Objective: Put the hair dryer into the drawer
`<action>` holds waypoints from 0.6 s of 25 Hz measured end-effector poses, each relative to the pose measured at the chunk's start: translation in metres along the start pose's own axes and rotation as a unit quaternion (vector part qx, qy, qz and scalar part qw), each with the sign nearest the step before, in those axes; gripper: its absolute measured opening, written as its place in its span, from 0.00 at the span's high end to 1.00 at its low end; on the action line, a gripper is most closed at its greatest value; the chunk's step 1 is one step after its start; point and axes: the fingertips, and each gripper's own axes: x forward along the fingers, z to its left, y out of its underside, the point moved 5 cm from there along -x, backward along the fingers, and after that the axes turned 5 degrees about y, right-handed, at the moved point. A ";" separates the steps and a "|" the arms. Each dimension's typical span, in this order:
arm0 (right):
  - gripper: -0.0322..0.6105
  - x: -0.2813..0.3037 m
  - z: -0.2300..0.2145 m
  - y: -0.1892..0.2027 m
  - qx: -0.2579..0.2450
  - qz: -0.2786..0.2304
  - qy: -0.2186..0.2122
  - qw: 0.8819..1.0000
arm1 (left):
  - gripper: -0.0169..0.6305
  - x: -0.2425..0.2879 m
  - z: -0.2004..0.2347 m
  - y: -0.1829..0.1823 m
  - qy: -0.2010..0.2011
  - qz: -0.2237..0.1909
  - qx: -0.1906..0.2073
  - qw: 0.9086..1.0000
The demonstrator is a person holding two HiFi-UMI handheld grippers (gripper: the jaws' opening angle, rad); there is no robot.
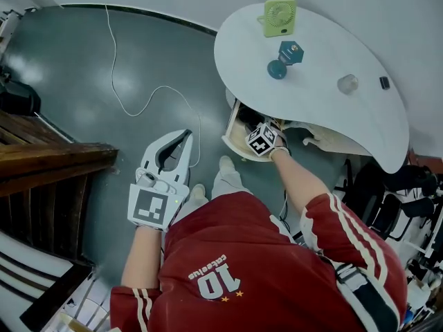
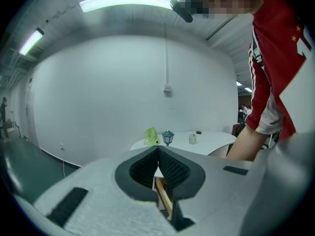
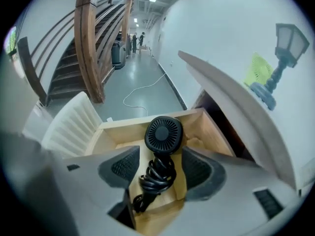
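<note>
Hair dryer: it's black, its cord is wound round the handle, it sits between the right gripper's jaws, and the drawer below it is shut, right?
Not quite. The drawer is pulled open, not shut: the right gripper view shows its wooden inside below the hair dryer. The rest holds: black, cord wound round the handle, between the right gripper's jaws.

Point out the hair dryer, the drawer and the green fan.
Hair dryer (image 3: 164, 134): right gripper view, on its round black grille.
Drawer (image 3: 212, 132): right gripper view, on its wooden right wall.
Green fan (image 1: 279, 17): head view, on its front grille.
</note>
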 end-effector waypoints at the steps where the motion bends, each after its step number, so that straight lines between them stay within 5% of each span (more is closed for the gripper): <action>1: 0.53 -0.005 0.001 0.000 0.001 0.001 0.003 1.000 | 0.97 -0.004 0.001 0.000 0.001 -0.003 -0.003 1.000; 9: 0.54 -0.070 0.009 -0.008 0.049 -0.014 0.034 0.998 | 0.97 -0.040 0.004 -0.001 0.028 -0.048 -0.024 0.998; 15: 0.55 -0.141 0.010 -0.022 0.150 -0.044 0.068 0.985 | 0.97 -0.058 0.001 -0.005 0.067 -0.061 -0.021 0.996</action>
